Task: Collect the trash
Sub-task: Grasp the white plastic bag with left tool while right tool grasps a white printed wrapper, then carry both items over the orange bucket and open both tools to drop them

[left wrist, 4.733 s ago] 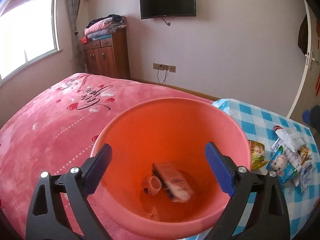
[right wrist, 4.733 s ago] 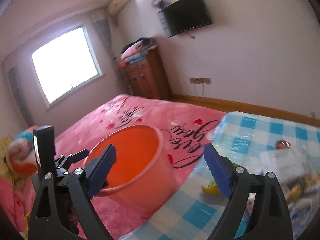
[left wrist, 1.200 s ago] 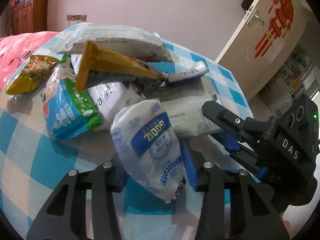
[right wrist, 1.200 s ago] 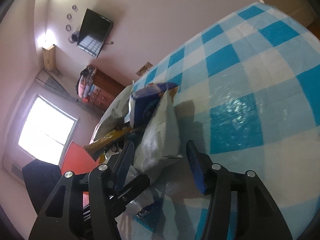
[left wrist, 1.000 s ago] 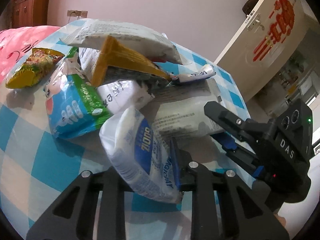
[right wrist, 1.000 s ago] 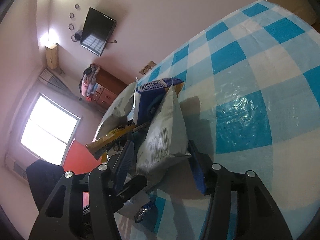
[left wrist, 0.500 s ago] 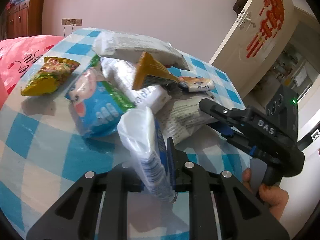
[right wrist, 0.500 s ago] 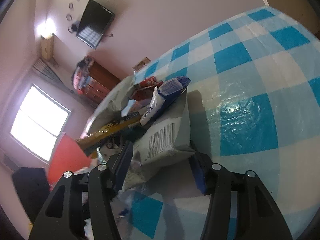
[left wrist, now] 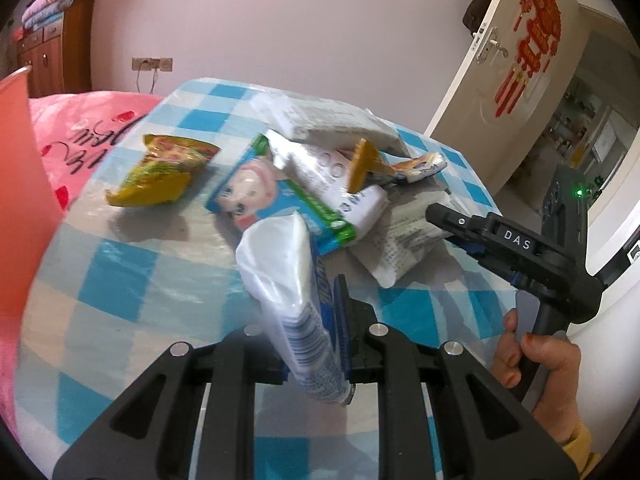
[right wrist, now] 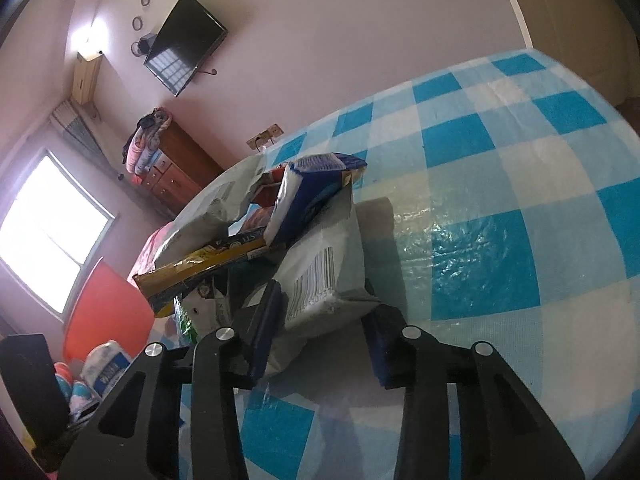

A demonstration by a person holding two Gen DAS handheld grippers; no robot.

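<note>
My left gripper (left wrist: pixel 310 320) is shut on a white and blue snack bag (left wrist: pixel 288 280) and holds it above the blue checked tablecloth (left wrist: pixel 132 280). My right gripper (right wrist: pixel 324 320) has its jaws around the end of a grey barcode bag (right wrist: pixel 324 280), with a small gap on the right side. That gripper also shows in the left wrist view (left wrist: pixel 452 224) at the edge of the wrapper pile. The pile holds a blue cartoon-face packet (left wrist: pixel 256 196), a yellow-green packet (left wrist: pixel 160 168) and a yellow wrapper (right wrist: pixel 208 268). The orange bucket (left wrist: pixel 16 200) is at the left.
A pink blanket (left wrist: pixel 92 120) covers the bed beside the table. A white door (left wrist: pixel 512 60) stands open on the right. A wooden cabinet (right wrist: pixel 176 176) and a wall television (right wrist: pixel 184 44) are at the back. A large grey bag (left wrist: pixel 324 120) tops the pile.
My left gripper has shut on the white and blue bag and lifted it back from the pile. My right gripper has narrowed around the grey barcode bag.
</note>
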